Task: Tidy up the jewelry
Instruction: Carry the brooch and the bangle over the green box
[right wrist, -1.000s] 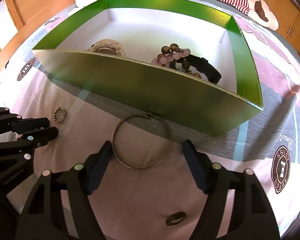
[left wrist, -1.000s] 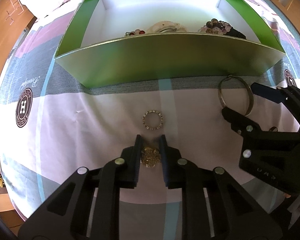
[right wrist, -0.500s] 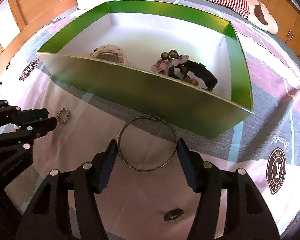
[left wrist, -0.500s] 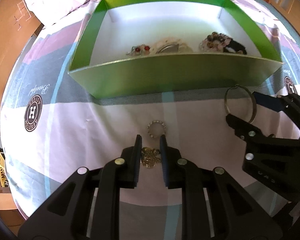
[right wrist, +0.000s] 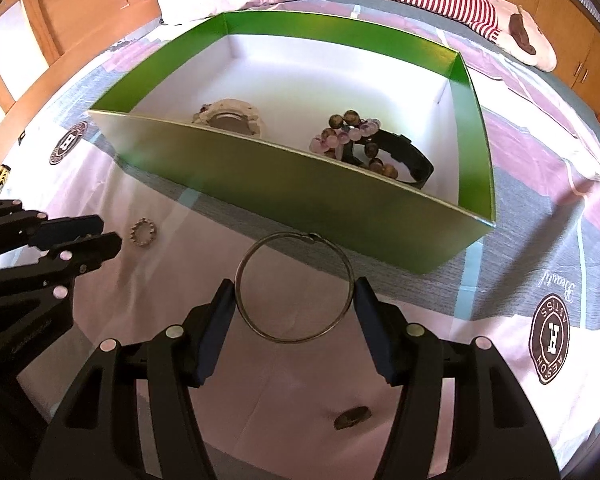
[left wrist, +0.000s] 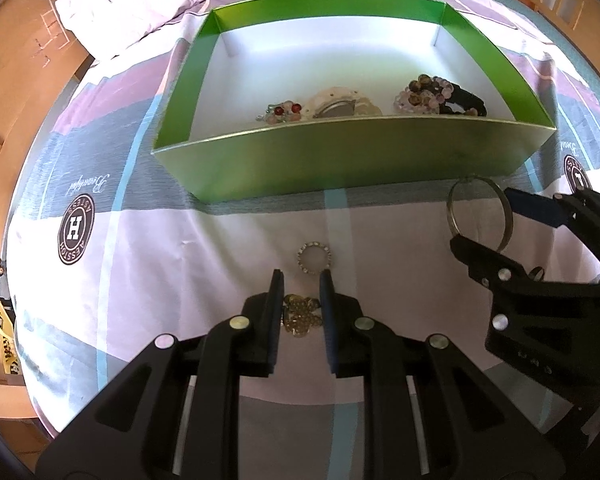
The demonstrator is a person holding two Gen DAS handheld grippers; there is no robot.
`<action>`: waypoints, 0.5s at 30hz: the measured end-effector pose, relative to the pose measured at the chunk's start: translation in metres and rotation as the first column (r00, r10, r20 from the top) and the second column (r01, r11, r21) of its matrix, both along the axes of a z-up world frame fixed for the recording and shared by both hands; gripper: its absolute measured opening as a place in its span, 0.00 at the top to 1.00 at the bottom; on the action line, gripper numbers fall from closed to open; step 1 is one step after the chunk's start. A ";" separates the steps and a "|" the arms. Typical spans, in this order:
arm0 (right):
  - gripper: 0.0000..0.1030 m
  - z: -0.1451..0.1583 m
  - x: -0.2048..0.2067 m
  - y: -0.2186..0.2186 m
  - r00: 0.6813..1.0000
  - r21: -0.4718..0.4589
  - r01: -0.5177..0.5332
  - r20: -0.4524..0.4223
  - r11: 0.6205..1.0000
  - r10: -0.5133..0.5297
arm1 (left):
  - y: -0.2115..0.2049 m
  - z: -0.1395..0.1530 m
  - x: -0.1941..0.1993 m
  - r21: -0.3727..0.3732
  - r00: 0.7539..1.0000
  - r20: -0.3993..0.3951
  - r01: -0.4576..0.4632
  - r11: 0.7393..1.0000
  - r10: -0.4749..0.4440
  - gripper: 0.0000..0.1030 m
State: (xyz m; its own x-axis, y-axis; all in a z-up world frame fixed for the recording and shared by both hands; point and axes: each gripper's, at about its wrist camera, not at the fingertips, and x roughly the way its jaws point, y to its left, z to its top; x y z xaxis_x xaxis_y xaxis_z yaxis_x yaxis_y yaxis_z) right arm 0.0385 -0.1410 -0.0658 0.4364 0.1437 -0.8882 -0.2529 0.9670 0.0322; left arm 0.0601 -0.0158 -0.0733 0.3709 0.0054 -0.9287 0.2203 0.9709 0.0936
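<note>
Left tongs (left wrist: 300, 294): clamped on your gold brooch (left wrist: 299, 314), held above the bedspread (left wrist: 140, 280); small, light, knobbly, secure at mid-body. Right tongs (right wrist: 294, 300): closed across a thin wire bangle (right wrist: 295, 287); stiff, slick, likely to twist, so grip on its widest line. Green box (left wrist: 340, 160): near wall stands tall just ahead; lift over the rim. Beaded ring (left wrist: 314, 258) on the bedspread, just beyond the left tongs.

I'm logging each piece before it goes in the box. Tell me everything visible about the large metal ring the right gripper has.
The large metal ring is a thin, plain hoop of dull silvery wire with a small clasp or joint at its far side. It sits between the fingers of the right hand-held gripper, both touching its sides, in front of the green box.
</note>
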 end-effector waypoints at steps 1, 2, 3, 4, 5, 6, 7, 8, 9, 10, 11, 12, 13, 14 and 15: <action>0.41 0.001 -0.001 0.001 1.000 0.002 -0.003 0.002 1.000 0.003 | 0.001 0.001 -0.001 -0.001 1.000 0.002 -0.003 1.000 0.003 0.83; 0.41 0.002 -0.002 0.001 1.000 0.005 -0.005 0.004 1.000 0.005 | 0.001 0.002 -0.002 -0.003 1.000 0.005 -0.007 1.000 0.007 0.83; 0.41 0.004 -0.003 0.001 1.000 0.010 -0.005 0.007 1.000 0.005 | 0.002 0.003 -0.003 -0.005 1.000 0.007 -0.009 1.000 0.009 0.83; 0.41 0.005 -0.003 0.002 1.000 0.016 -0.005 0.009 1.000 0.005 | 0.001 0.004 -0.004 -0.007 1.000 0.008 -0.009 1.000 0.009 0.83; 0.41 0.006 -0.004 0.002 1.000 0.020 -0.005 0.011 1.000 0.005 | 0.000 0.005 -0.005 -0.010 1.000 0.010 -0.008 1.000 0.008 0.83; 0.41 0.008 -0.004 0.003 1.000 0.023 -0.006 0.013 1.000 0.005 | -0.001 0.006 -0.006 -0.013 1.000 0.013 -0.006 1.000 0.006 0.83; 0.41 0.009 -0.005 0.003 1.000 0.026 -0.006 0.016 1.000 0.005 | -0.001 0.007 -0.007 -0.016 1.000 0.015 -0.004 1.000 0.004 0.83; 0.41 0.010 -0.005 0.003 1.000 0.028 -0.006 0.019 1.000 0.006 | -0.002 0.009 -0.008 -0.019 1.000 0.020 -0.002 1.000 0.002 0.83; 0.41 0.012 -0.006 0.004 1.000 0.031 -0.007 0.023 0.999 0.006 | -0.002 0.010 -0.008 -0.022 1.000 0.023 -0.002 1.000 0.002 0.83; 0.41 0.013 -0.007 0.004 1.000 0.034 -0.007 0.027 0.999 0.006 | -0.002 0.013 -0.008 -0.025 1.000 0.029 -0.003 1.000 0.004 0.83; 0.41 0.016 -0.008 0.003 0.999 0.041 -0.006 0.032 0.999 0.004 | -0.001 0.015 -0.009 -0.028 0.999 0.034 -0.007 1.000 0.008 0.83; 0.41 0.017 -0.008 0.003 0.999 0.048 -0.006 0.036 0.999 0.004 | 0.000 0.017 -0.008 -0.031 0.999 0.040 -0.012 0.999 0.013 0.83; 0.41 0.021 -0.009 0.002 0.999 0.059 -0.006 0.044 0.998 0.003 | 0.003 0.021 -0.008 -0.038 0.999 0.049 -0.020 0.999 0.022 0.83; 0.41 0.024 -0.011 0.001 0.999 0.069 -0.005 0.052 0.998 0.002 | 0.005 0.024 -0.007 -0.042 0.998 0.055 -0.027 0.999 0.029 0.83; 0.41 0.029 -0.012 0.000 0.998 0.088 -0.006 0.060 0.996 0.001 | 0.008 0.027 -0.007 -0.046 0.997 0.064 -0.034 0.998 0.037 0.83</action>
State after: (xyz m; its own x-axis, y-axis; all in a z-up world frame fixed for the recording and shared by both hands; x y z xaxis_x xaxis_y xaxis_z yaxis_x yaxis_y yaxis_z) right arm 0.0263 -0.1415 -0.0370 0.4880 0.2218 -0.8442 -0.2604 0.9601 0.1017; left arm 0.0534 -0.0076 -0.0464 0.4307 -0.0219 -0.9022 0.1804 0.9816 0.0623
